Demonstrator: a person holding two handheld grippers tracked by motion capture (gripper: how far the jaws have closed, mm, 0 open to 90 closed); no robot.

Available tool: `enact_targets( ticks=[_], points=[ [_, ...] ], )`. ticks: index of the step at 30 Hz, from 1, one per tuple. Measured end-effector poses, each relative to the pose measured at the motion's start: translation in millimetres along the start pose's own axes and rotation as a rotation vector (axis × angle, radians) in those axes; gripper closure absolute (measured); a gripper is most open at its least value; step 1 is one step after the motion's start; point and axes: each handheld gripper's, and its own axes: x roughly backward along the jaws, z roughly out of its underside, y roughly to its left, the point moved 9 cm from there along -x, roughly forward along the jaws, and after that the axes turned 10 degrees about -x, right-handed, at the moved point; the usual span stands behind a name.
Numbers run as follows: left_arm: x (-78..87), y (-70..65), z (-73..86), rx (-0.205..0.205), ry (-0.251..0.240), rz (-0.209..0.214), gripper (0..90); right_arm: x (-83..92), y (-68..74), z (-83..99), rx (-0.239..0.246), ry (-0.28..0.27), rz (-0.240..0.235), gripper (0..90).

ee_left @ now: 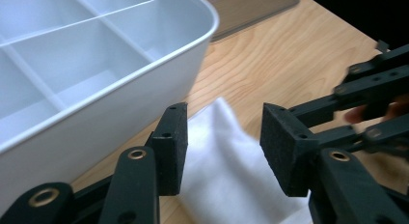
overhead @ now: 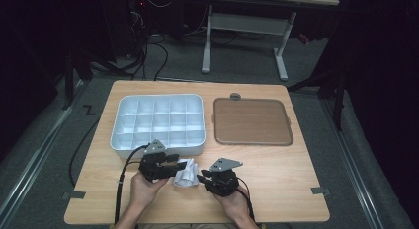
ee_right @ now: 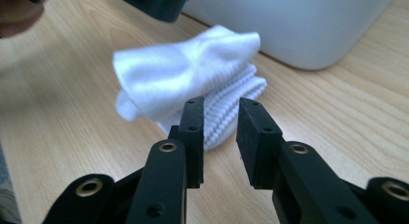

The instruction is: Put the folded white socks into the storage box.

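Note:
A folded white cloth [overhead: 185, 172] with a ribbed edge lies on the wooden table [overhead: 276, 165] just in front of the white compartment tray [overhead: 157, 121]. My left gripper [overhead: 174, 164] is at the cloth's left side, its jaws open above the cloth [ee_left: 226, 175] without pressing it. Coming from the right, my right gripper [overhead: 202, 178] points at the cloth. In the right gripper view its jaws [ee_right: 221, 108] stand a narrow gap apart with nothing between them, and the cloth [ee_right: 193, 74] lies just beyond the tips.
The tray's rounded wall [ee_left: 96, 122] is close on the left gripper's left. A brown flat tray [overhead: 251, 121] lies to the right of the white one. The table's front edge is just behind both hands.

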Motion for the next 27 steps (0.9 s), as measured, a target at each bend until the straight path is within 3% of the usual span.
enact_targets(
  ticks=[6, 17, 21, 27],
  points=[
    [0.7, 15.8, 13.1, -0.002, 0.03, -0.043, 53.4, 8.5, 12.2, -14.1, 0.029, -0.034, -0.022, 74.5],
    [-9.5, 12.9, 31.8, -0.041, 0.061, -0.059, 52.8, 3.4, 31.7, -31.5, 0.059, -0.045, -0.045, 70.0],
    [-10.3, 10.4, 36.4, -0.053, 0.067, -0.062, 53.0, -6.5, 31.9, -28.9, 0.065, -0.017, -0.032, 68.0],
    [-13.8, 10.3, 45.7, -0.09, 0.083, -0.076, 54.5, -19.8, 17.3, -11.0, 0.066, 0.047, 0.028, 67.4]
  ],
)
